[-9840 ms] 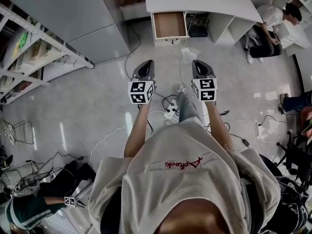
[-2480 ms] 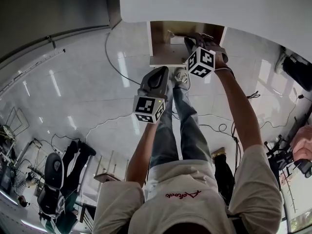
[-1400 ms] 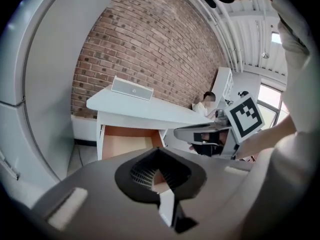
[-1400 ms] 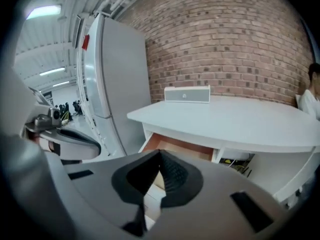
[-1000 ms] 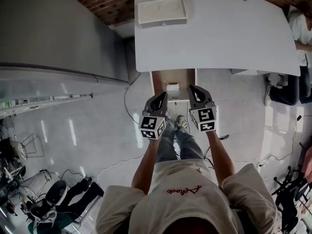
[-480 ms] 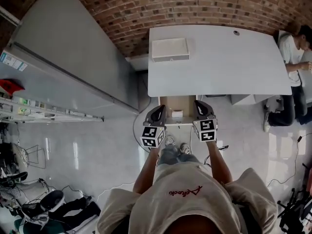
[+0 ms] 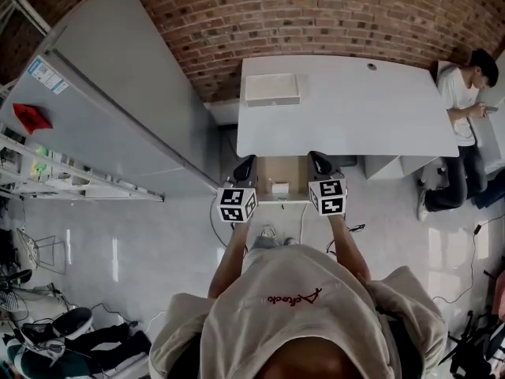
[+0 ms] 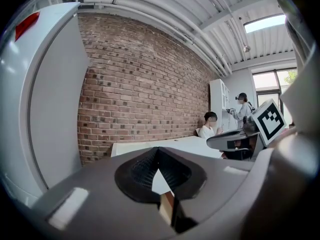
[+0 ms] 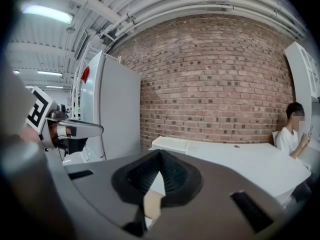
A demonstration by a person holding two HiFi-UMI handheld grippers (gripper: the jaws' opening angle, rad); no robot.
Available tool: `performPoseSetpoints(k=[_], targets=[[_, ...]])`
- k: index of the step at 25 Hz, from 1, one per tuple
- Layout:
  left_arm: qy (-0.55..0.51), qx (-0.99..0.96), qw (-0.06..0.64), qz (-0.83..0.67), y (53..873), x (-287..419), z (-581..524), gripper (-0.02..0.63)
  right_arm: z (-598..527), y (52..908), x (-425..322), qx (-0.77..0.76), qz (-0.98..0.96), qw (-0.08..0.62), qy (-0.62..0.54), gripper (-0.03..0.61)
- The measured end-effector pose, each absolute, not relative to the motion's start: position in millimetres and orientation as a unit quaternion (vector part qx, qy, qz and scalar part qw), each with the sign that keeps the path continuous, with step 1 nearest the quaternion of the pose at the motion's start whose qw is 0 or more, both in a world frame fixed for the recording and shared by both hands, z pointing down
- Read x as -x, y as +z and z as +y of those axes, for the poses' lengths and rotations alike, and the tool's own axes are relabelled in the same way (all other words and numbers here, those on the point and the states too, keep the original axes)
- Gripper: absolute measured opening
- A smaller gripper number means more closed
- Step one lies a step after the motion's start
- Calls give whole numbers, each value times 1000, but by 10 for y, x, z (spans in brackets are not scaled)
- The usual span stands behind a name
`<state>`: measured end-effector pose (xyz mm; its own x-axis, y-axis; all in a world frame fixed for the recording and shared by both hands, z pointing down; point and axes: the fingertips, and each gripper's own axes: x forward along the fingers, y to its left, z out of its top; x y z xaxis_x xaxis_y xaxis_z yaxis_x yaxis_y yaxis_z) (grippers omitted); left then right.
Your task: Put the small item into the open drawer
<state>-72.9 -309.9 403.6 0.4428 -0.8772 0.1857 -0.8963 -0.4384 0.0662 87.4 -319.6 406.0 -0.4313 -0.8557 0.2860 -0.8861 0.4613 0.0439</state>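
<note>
Looking down from the head view, you stand facing a white table (image 7: 347,109) set against a brick wall (image 7: 316,14). An open wooden drawer (image 7: 268,170) juts out from under the table's near edge. The small item (image 7: 279,187), a pale little block, lies inside the drawer near its front. The left gripper (image 7: 246,164) hovers at the drawer's left edge and the right gripper (image 7: 316,159) at its right edge, both apart from the item. A shallow white tray (image 7: 271,89) sits on the table, a tall grey cabinet (image 7: 118,109) stands to your left, and a seated person (image 7: 461,93) is at the far right.

The left gripper view shows its ribbed fingers (image 8: 142,171) closed tip to tip with nothing held. Only slivers of white table and brown wood show through the gap below the tips.

The right gripper view shows the same: its fingers (image 9: 175,176) meet at the tips and hold nothing, with the table and tray beyond.

Judging from this, the item is already in the drawer. It looks light and probably stiff, though it is too small to be sure. If you need to lift it again, pinch it gently across its shorter sides, near the middle.
</note>
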Motion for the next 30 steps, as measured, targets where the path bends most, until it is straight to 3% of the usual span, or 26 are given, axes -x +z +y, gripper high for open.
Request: performPoseSetpoints(k=[30], targets=[[57,-848,46,-525,3810,579,-3030,9,-2998,3817,-1004,-517,-848,113,40,12]])
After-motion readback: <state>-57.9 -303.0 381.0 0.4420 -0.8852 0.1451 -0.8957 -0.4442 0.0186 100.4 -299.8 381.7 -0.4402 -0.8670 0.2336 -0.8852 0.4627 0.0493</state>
